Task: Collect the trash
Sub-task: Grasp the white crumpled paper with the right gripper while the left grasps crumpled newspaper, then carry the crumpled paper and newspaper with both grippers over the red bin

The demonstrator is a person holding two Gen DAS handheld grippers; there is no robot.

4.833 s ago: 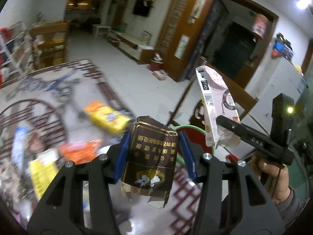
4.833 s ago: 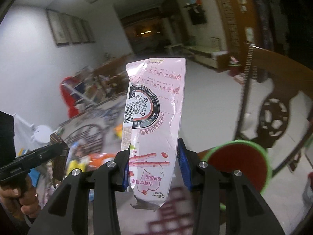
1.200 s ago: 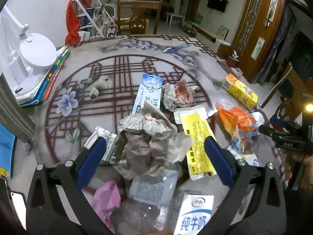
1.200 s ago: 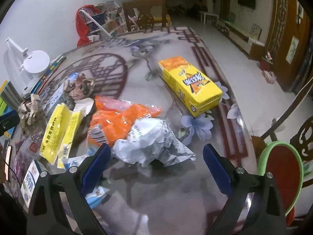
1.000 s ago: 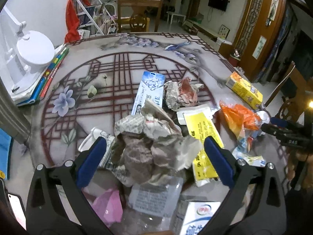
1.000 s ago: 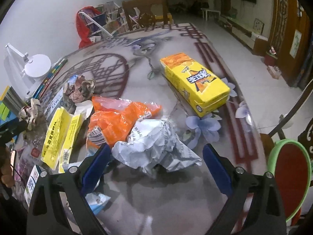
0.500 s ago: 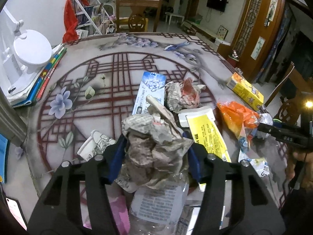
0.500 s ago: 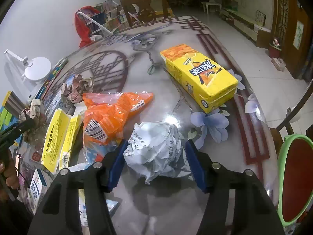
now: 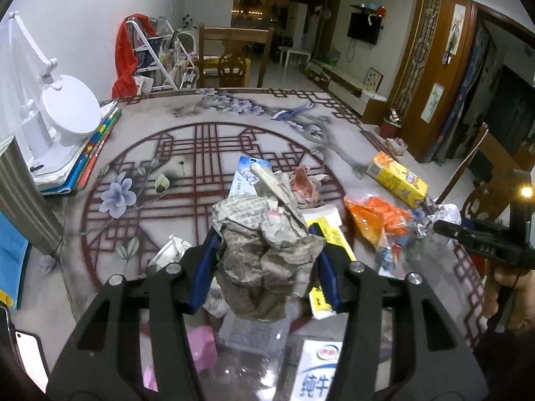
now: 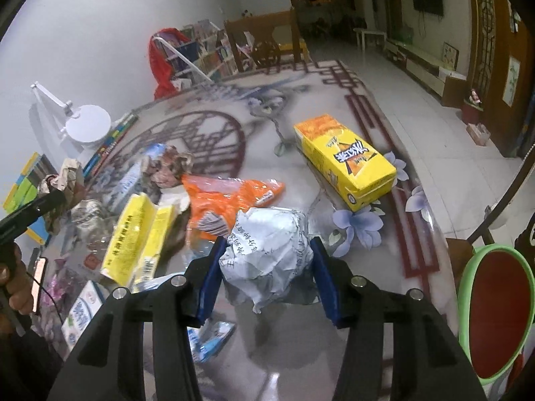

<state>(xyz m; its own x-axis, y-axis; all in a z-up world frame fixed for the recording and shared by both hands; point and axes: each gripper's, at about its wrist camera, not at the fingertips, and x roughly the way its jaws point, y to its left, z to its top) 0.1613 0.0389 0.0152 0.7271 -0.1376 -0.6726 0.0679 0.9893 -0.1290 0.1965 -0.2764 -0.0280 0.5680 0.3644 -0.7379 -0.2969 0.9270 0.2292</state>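
Newspaper wad pinched in left gripper; white wad in right gripper, jaws just closing. Bin only in right view, right of white wad.

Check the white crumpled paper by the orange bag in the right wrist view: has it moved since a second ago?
Yes. The white crumpled paper, then loose on the table, is now squeezed in the right tongs, nearer the orange bag.

Dim indoor light, ceiling glare on the glossy table, strong fisheye bending, dark vignetted corners
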